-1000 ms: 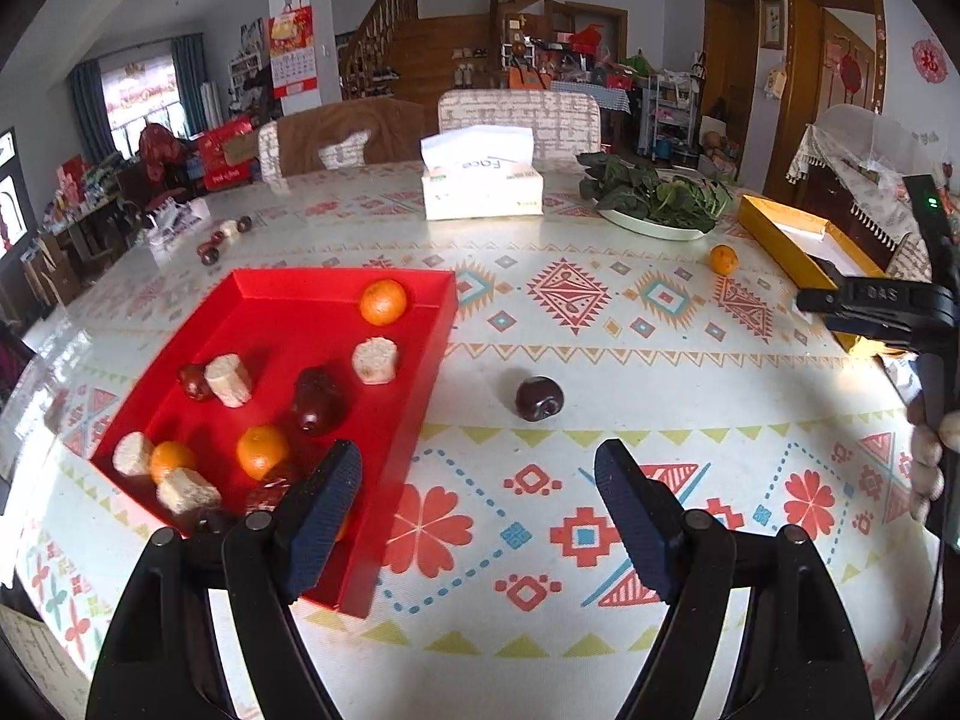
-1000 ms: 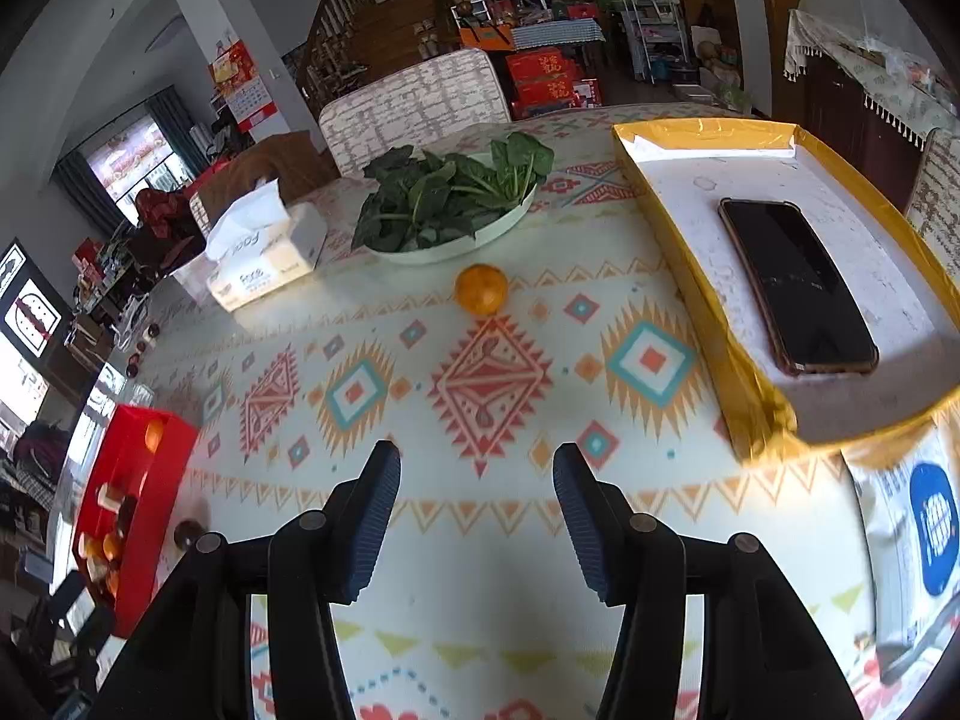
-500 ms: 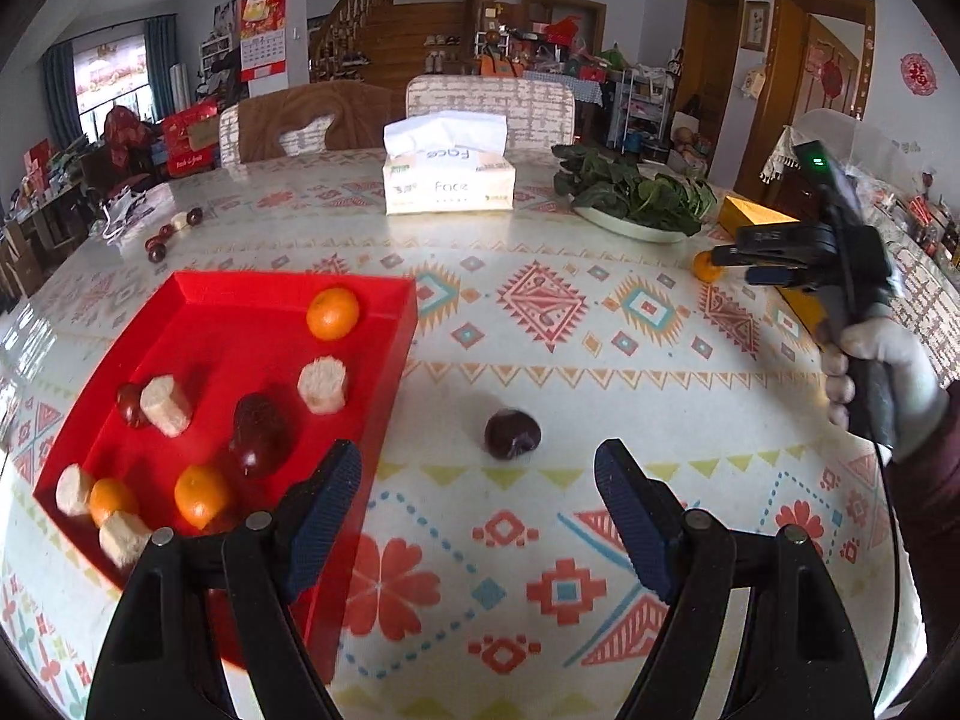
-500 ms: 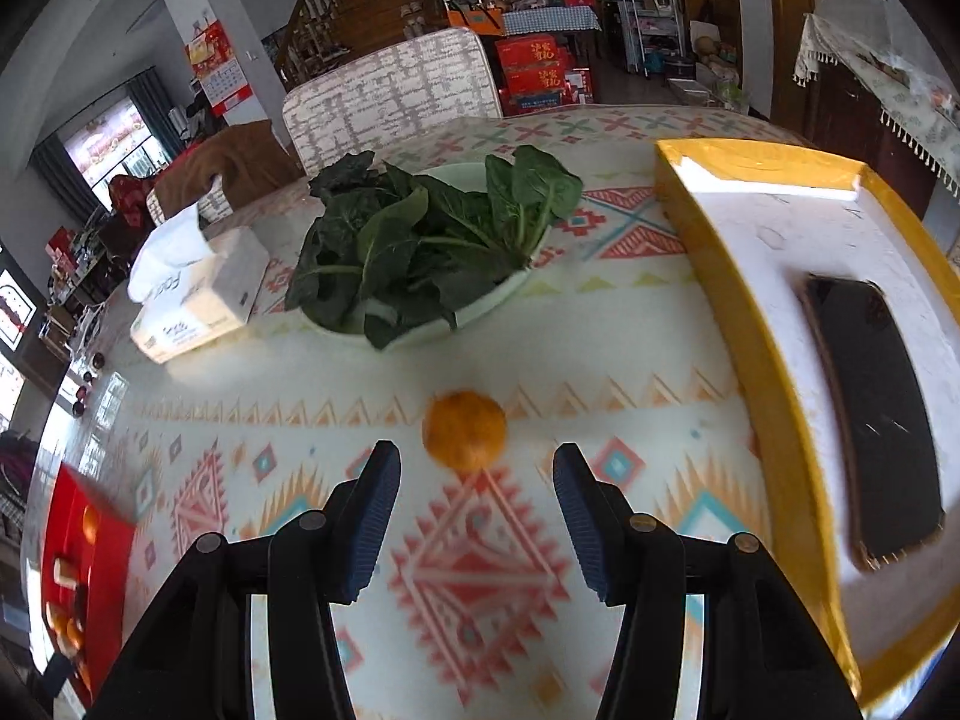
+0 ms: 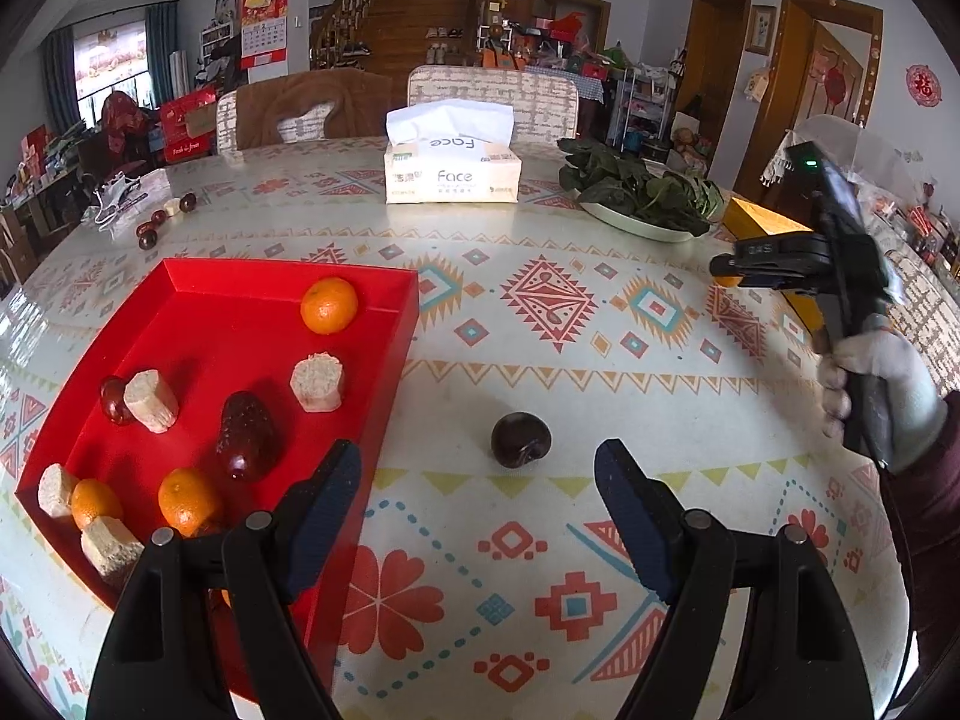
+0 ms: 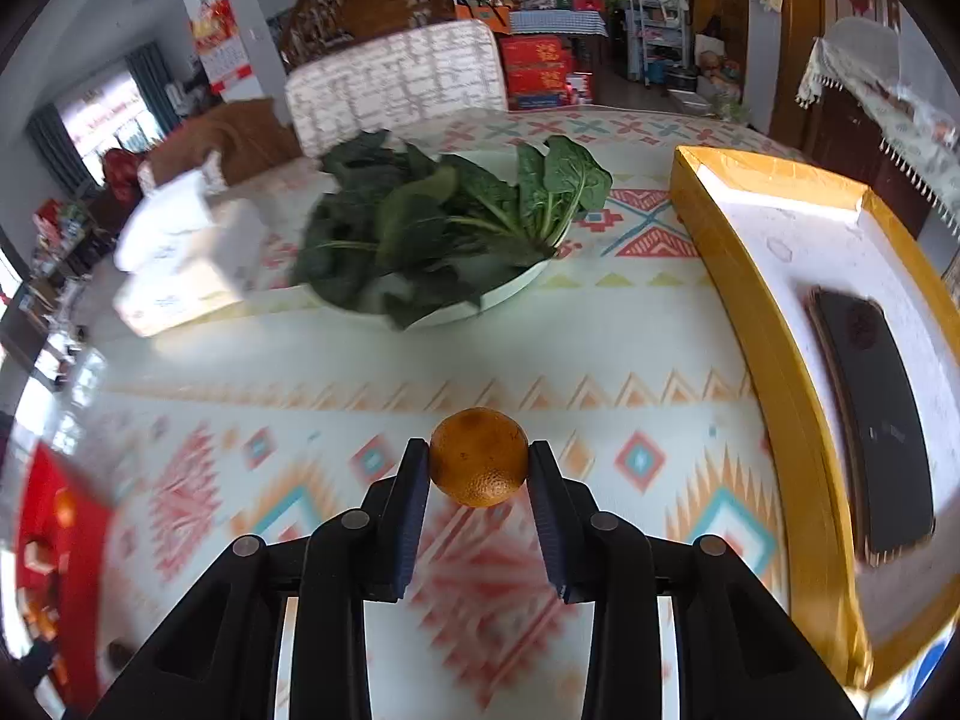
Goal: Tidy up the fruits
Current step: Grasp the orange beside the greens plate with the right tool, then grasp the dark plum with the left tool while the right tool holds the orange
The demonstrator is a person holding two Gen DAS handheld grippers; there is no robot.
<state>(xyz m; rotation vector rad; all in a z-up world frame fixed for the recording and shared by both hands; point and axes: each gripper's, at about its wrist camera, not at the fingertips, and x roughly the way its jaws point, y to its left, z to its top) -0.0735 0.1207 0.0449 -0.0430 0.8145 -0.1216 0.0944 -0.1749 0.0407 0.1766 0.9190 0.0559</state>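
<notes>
We saw the right gripper (image 6: 479, 468) closing, its jaws drawing in on a small orange (image 6: 479, 457) whose sides both pads already touched, out on the patterned tablecloth (image 6: 540, 354) between a plate of leafy greens (image 6: 444, 234) and a yellow-rimmed box (image 6: 780, 360) with a dark phone (image 6: 870, 438) lying in it. From the left wrist view we found the left gripper (image 5: 480, 498) spread wide and empty above the cloth, with a dark round fruit (image 5: 520, 439) lying on the table just ahead of its fingertips and touching neither. Beside it on the left sat the red tray (image 5: 384, 360), holding three oranges, several pale cut chunks and a couple of dark red fruits. A gloved hand (image 5: 876, 396) gripped the other tool's handle at the right edge of that view. Farther back stood a tissue box (image 5: 453, 174), and a few more dark fruits (image 5: 162, 222) lay loose near the table's far left rim.
</notes>
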